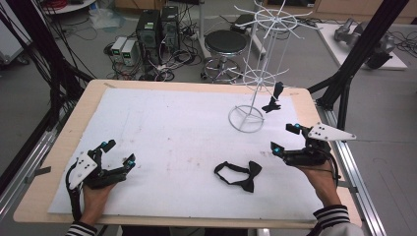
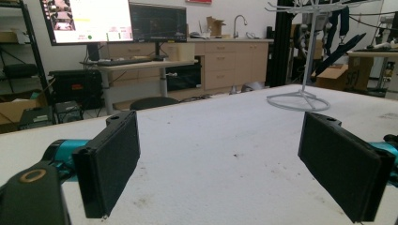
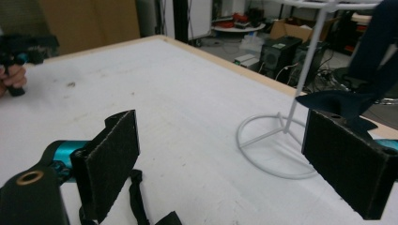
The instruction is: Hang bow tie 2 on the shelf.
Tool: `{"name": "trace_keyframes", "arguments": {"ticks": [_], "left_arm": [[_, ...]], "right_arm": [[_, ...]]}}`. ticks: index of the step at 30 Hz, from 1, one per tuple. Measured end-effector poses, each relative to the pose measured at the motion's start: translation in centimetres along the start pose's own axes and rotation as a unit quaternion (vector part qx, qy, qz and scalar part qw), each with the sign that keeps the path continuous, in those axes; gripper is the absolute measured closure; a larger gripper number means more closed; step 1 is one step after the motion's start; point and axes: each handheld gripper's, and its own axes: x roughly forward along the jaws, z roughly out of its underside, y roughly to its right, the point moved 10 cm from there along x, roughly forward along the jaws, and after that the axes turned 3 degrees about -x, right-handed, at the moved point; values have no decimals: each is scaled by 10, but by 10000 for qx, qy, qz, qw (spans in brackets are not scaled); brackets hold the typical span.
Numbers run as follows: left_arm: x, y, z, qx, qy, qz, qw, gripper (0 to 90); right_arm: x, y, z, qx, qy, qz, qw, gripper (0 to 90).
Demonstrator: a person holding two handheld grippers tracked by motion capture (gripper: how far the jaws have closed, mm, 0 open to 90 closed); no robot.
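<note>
A black bow tie (image 1: pixel 239 176) with its strap lies flat on the white sheet near the front, right of the middle; part of its strap (image 3: pixel 136 197) shows low in the right gripper view. A white wire rack (image 1: pixel 259 73) stands at the back right, its ring base (image 3: pixel 274 145) on the sheet, and another dark bow tie (image 1: pixel 274 98) hangs from a lower arm. My left gripper (image 1: pixel 118 153) rests at the front left, open and holding nothing. My right gripper (image 1: pixel 285 138) is at the right edge, open, just right of the lying bow tie.
The table (image 1: pixel 54 162) has a wooden border around the white sheet (image 1: pixel 172 128). Beyond the far edge stand a black stool (image 1: pixel 225 44) and computer towers (image 1: pixel 157 29). A black frame leg (image 1: pixel 354 64) rises at the right.
</note>
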Motion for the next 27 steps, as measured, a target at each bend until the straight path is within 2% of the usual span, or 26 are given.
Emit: {"name": "trace_keyframes", "arguments": {"ticks": [4, 12, 20, 23, 27], "left_arm": [[0, 1, 0, -4, 8, 2, 10000, 136], [0, 1, 0, 1, 5, 6, 10000, 136], [0, 1, 0, 2, 8, 1, 10000, 136], [0, 1, 0, 15, -1, 6, 10000, 135], [0, 1, 0, 11, 3, 5, 10000, 136]], "right_arm": [[8, -7, 5, -181, -308, -248, 9991, 109], [19, -16, 9, -335, -601, -683, 9953, 109], [28, -27, 18, -581, -967, -1111, 9874, 109], [30, -30, 19, -596, -1078, -1257, 9844, 109], [34, -33, 19, -648, -1125, -1396, 9817, 109]]}}
